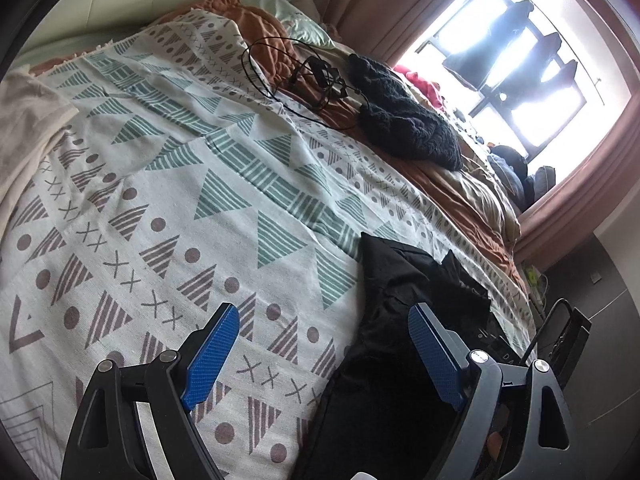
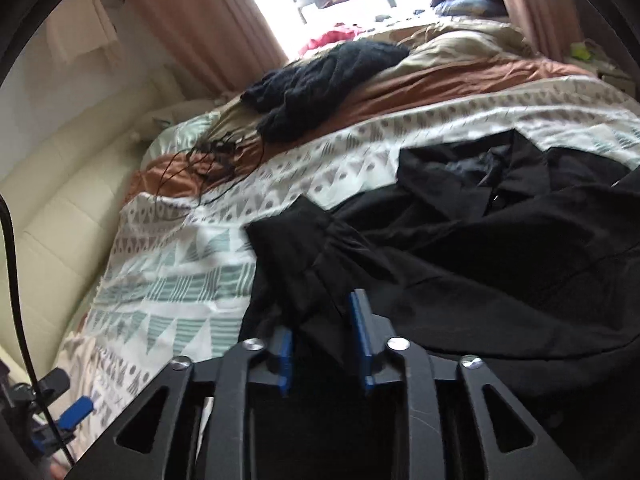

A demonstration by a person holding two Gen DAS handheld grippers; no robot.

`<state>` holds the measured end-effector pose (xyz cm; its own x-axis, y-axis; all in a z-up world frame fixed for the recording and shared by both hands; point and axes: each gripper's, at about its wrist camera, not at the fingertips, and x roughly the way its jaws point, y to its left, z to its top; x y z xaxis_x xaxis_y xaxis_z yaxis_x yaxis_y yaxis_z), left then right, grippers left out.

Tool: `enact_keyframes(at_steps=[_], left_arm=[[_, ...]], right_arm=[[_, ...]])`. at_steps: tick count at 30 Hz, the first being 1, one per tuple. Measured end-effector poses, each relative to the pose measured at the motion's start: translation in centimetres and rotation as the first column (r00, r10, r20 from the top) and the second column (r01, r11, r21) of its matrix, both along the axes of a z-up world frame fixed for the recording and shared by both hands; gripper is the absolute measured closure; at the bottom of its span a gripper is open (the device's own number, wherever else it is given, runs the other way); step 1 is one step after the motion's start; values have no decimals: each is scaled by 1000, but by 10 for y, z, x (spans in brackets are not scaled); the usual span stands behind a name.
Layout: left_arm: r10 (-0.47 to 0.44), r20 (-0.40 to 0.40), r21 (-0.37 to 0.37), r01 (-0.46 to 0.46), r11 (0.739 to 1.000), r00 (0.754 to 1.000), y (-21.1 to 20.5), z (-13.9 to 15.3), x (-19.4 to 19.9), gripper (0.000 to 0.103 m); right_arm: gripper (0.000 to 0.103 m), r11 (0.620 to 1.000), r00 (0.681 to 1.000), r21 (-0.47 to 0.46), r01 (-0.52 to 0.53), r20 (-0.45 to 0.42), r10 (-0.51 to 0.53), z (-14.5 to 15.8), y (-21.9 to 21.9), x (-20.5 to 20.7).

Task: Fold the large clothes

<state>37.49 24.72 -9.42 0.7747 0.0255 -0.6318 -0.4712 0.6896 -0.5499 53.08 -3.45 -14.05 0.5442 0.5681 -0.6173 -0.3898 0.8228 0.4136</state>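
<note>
A black garment lies crumpled on the patterned blanket, with its collar toward the far side. My right gripper hovers at the garment's near left part. Its blue pads stand apart, and a loose fold of the black cloth lies between them without being pinched. In the left wrist view the same black garment lies at the lower right, running under the right finger. My left gripper is wide open above the blanket, with nothing held between its fingers.
A dark knitted sweater and a tangle of black cables lie farther up the bed on an orange cover. A cream cloth sits at the left edge. Behind them are pink curtains and a bright window. The bed's edge drops off at the right.
</note>
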Motion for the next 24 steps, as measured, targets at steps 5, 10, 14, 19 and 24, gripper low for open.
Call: enact_keyframes(at_steps=[5, 10, 14, 19, 24], left_arm=[[-12, -15, 5, 12, 1000, 1000, -4, 1, 0, 16], [-21, -23, 7, 21, 1000, 1000, -10, 11, -1, 16], [-45, -8, 21, 46, 999, 999, -23, 28, -2, 16], [-66, -8, 79, 67, 995, 998, -44, 48, -7, 16], [-101, -38, 191, 106, 976, 994, -67, 66, -16, 16]], right_arm=[[43, 1000, 1000, 31, 2, -23, -2, 6, -15, -12], [42, 999, 997, 40, 21, -78, -18, 14, -39, -18], [31, 1000, 995, 23, 17, -96, -15, 21, -58, -27], [19, 996, 992, 68, 58, -114, -50, 31, -104, -44], [2, 991, 989, 91, 98, -120, -86, 40, -155, -63]])
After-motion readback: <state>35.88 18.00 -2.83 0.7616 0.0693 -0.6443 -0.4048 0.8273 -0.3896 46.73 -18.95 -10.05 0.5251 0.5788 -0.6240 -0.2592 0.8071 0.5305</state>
